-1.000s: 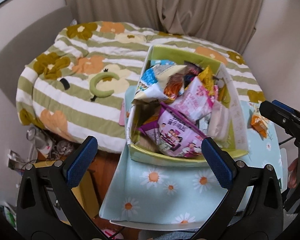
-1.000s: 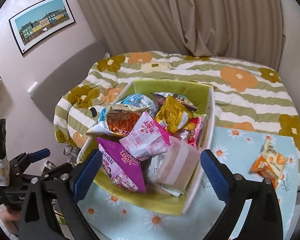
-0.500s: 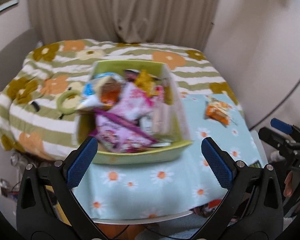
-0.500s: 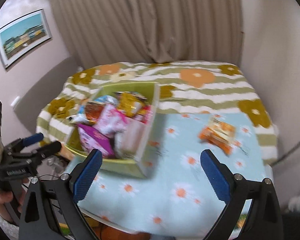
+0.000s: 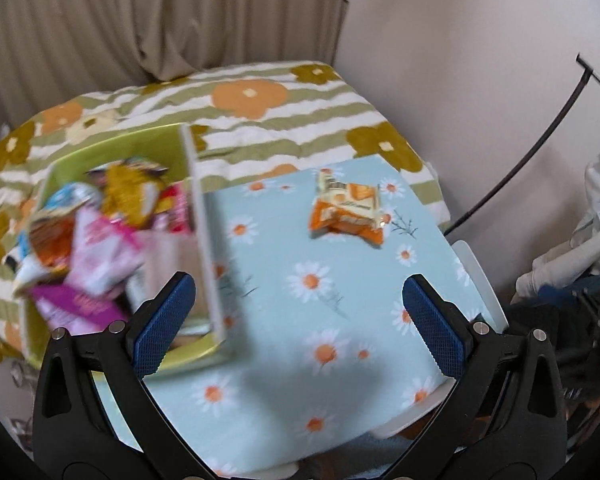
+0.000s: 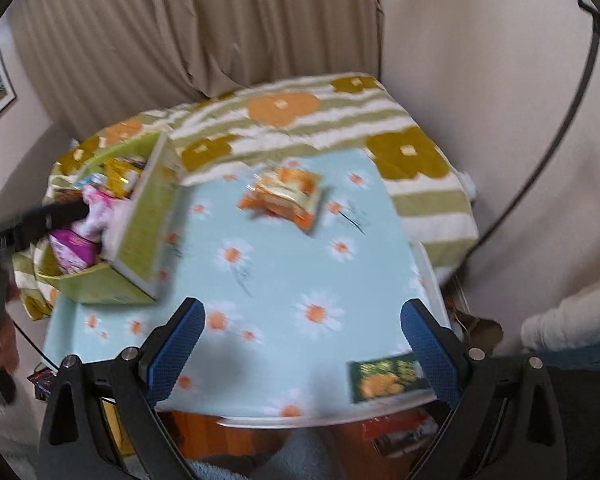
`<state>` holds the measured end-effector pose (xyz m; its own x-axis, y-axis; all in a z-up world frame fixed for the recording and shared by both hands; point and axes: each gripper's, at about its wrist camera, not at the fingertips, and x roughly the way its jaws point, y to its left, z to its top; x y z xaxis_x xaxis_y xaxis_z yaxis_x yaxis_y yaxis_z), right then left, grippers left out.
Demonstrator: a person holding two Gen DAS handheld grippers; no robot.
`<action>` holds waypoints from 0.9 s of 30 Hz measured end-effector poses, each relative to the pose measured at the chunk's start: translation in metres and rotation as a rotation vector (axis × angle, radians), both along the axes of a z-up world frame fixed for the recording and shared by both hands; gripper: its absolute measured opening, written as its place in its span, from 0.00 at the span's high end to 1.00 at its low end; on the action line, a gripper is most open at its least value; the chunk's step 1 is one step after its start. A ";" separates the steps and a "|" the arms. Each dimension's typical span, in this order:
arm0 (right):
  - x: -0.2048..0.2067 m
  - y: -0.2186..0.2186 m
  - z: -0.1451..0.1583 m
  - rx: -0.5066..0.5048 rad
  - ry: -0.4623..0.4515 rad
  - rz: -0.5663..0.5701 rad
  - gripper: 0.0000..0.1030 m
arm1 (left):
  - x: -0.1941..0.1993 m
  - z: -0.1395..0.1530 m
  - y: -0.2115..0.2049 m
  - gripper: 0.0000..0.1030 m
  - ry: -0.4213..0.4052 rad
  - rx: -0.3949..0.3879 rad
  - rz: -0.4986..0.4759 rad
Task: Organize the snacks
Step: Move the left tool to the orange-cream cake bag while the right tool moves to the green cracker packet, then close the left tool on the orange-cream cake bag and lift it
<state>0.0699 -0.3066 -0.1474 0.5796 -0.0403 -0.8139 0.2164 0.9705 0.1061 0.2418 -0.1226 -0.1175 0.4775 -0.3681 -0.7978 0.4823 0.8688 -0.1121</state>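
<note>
Over on the far left sits the green box [image 5: 118, 152], a glossy, straight-walled carton crammed with crinkly foil snack packets [image 5: 96, 240] in pink, purple, yellow and orange, though motion blur smears them so no label can be read. It rests on the tablecloth [image 5: 300, 320], a soft pale-blue cloth printed with white and orange daisies, and the left gripper [image 5: 300, 324] hangs above that cloth with its blue, cross-hatched rubber pads [image 5: 164, 324] spread wide, gripping nothing and touching nothing. Moving right, the orange snack pack [image 5: 346, 212] lies flat on the cloth, well apart from the box, a shiny orange and cream pouch with creased corners. From the right wrist camera the same box [image 6: 140, 236] and orange pack [image 6: 286, 194] show, both blurred, and the right gripper [image 6: 304, 356] hovers over the cloth with its pads [image 6: 430, 350] equally far apart and bare. Just beside its right pad, a dark green packet [image 6: 386, 378] with an orange picture lies at the table's near edge, its print too fuzzy to make out. Behind everything, a fluffy green-striped blanket [image 6: 292, 120] with orange and olive flowers runs under pleated beige curtains [image 6: 204, 24].
</note>
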 end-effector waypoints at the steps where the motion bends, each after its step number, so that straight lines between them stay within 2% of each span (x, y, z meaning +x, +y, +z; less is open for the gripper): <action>1: -0.001 -0.006 -0.006 -0.001 0.016 -0.005 0.05 | 0.006 -0.004 -0.011 0.00 0.008 0.008 -0.009; 5: 0.000 -0.031 -0.032 -0.011 0.094 -0.006 0.05 | 0.033 -0.026 -0.061 0.00 0.043 0.059 -0.042; 11: 0.006 -0.054 -0.079 -0.016 0.243 0.038 0.05 | 0.067 -0.062 -0.108 0.00 0.079 0.136 -0.060; 19: 0.018 -0.050 -0.139 -0.067 0.429 0.152 0.05 | 0.095 -0.098 -0.131 0.00 0.116 0.185 -0.049; 24: 0.017 -0.056 -0.155 -0.035 0.469 0.159 0.07 | 0.108 -0.115 -0.145 0.00 0.137 0.196 -0.051; 27: 0.017 -0.062 -0.165 -0.029 0.501 0.153 0.14 | 0.113 -0.120 -0.152 0.00 0.143 0.198 -0.057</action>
<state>0.0870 -0.3684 -0.3125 0.1203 -0.0121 -0.9927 0.0895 0.9960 -0.0013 0.3546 -0.2748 -0.2378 0.3374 -0.2208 -0.9151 0.5226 0.8525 -0.0130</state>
